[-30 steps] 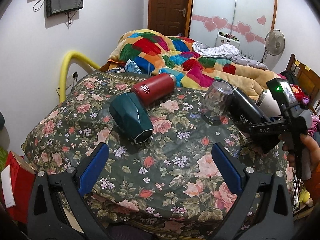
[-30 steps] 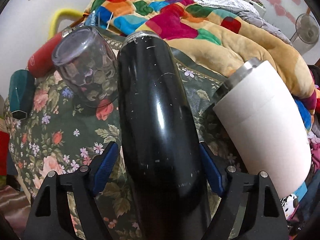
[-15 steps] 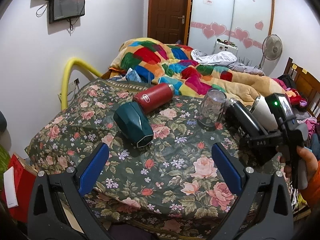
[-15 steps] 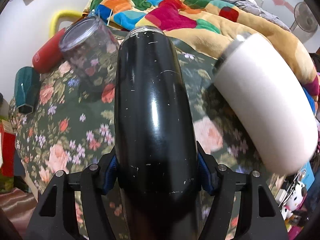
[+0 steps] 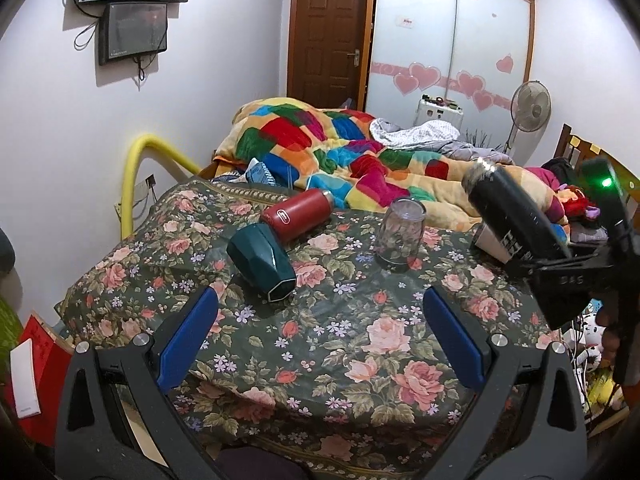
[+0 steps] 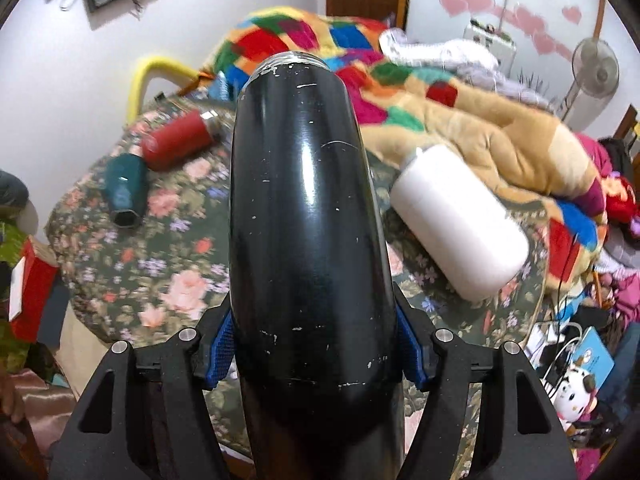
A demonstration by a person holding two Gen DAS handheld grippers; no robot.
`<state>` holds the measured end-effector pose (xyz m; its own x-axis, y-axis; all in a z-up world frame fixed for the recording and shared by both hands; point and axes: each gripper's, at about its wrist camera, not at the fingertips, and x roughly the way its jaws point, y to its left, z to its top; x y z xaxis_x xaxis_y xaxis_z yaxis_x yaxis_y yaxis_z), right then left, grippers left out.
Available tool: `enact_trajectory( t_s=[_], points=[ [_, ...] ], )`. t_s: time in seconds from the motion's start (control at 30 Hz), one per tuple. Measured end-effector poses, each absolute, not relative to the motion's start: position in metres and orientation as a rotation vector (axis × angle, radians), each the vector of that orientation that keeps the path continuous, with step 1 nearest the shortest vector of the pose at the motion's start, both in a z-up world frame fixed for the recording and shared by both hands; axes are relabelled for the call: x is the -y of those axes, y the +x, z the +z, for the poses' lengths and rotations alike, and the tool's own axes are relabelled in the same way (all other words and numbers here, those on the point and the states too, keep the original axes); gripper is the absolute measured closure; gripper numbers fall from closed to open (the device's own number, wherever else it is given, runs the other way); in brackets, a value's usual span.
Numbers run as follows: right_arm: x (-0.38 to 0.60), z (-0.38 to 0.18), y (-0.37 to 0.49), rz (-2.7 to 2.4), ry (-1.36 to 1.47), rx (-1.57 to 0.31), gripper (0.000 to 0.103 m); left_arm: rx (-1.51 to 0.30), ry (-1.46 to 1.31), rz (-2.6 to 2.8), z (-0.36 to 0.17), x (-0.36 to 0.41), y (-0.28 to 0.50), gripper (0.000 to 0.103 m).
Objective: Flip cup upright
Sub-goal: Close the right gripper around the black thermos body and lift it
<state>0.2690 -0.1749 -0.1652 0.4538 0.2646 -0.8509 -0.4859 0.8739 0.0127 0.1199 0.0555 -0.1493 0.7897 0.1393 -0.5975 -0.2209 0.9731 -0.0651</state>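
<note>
My right gripper (image 6: 316, 354) is shut on a tall black cup (image 6: 304, 216), its blue pads pressed on both sides. It holds the cup lifted off the floral cloth and tilted, mouth pointing up and away; the cup also shows in the left wrist view (image 5: 512, 216), at the right, above the table. My left gripper (image 5: 320, 336) is open and empty, low over the near part of the floral table (image 5: 320, 344).
A clear glass (image 5: 400, 232) stands mouth down mid-table. A dark green faceted cup (image 5: 262, 262) and a red bottle (image 5: 296, 212) lie on their sides at the left. A white cup (image 6: 460, 220) lies at the right. A patchwork quilt (image 5: 340, 148) is behind.
My right gripper closed on the black cup and lifted it off the cloth, tilting its mouth upward. My left gripper drew back and rose a little, still open.
</note>
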Motion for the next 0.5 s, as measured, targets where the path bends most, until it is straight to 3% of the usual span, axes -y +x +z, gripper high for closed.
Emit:
enact_trajectory(
  t_s=[0.23,0.5],
  points=[
    [0.155,-0.151,0.239,0.55,-0.28,-0.939,0.039,-0.614,-0.136,0.19,-0.144,-0.054,0.109,0.0],
    [0.116,-0.19,0.229,0.626,-0.321,-1.01,0.039,-0.621,-0.149,0.205,-0.148,-0.062,0.103,0.0]
  ],
)
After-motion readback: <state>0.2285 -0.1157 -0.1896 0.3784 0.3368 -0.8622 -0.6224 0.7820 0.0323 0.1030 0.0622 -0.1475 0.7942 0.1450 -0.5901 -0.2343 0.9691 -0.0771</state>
